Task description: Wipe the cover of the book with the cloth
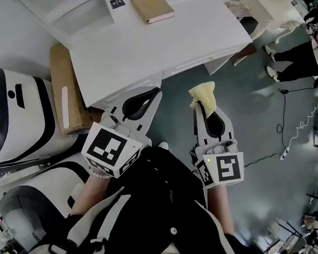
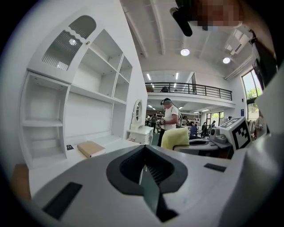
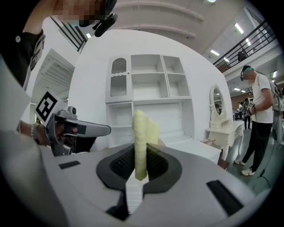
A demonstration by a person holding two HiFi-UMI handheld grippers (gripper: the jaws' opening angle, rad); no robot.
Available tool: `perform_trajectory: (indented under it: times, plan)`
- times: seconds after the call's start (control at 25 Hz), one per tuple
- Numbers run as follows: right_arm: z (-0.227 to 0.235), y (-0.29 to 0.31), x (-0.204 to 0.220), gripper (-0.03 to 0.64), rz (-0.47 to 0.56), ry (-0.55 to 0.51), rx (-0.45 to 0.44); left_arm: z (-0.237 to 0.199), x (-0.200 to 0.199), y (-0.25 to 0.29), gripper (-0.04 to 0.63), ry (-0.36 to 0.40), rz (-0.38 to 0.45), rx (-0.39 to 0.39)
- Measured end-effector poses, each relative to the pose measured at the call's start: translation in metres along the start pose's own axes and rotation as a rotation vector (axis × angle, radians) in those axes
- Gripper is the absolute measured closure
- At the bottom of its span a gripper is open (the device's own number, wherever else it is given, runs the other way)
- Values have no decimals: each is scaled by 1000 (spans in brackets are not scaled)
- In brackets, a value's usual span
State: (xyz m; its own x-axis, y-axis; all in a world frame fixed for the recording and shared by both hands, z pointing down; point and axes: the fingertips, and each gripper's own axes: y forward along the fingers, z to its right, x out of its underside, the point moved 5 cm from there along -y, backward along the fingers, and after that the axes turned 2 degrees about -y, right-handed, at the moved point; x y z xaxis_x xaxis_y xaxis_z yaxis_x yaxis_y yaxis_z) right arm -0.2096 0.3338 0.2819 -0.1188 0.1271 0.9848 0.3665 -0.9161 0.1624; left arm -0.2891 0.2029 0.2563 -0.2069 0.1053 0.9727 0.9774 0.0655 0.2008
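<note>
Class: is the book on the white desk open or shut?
Shut: the book lies flat, tan cover up, no pages spread.

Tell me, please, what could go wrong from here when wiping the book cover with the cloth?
1. The right gripper pinches only a narrow fold of the yellow cloth; rubbing might pull it free, or let the jaw tips scrape the cover.
2. The book lies loose on the white desk, and the left gripper is shut, empty and away from it; unbraced, the book might slide while wiped.
</note>
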Motion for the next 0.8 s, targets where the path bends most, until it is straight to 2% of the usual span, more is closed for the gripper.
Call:
perform_trajectory:
  times: [0.4, 0.8]
  plan:
    - [10, -10, 2, 581, 10, 0, -15, 18, 1, -1, 594, 29, -16, -10]
    - [18, -30, 7, 581, 25, -31, -22, 37, 0, 0, 594, 37, 23, -35]
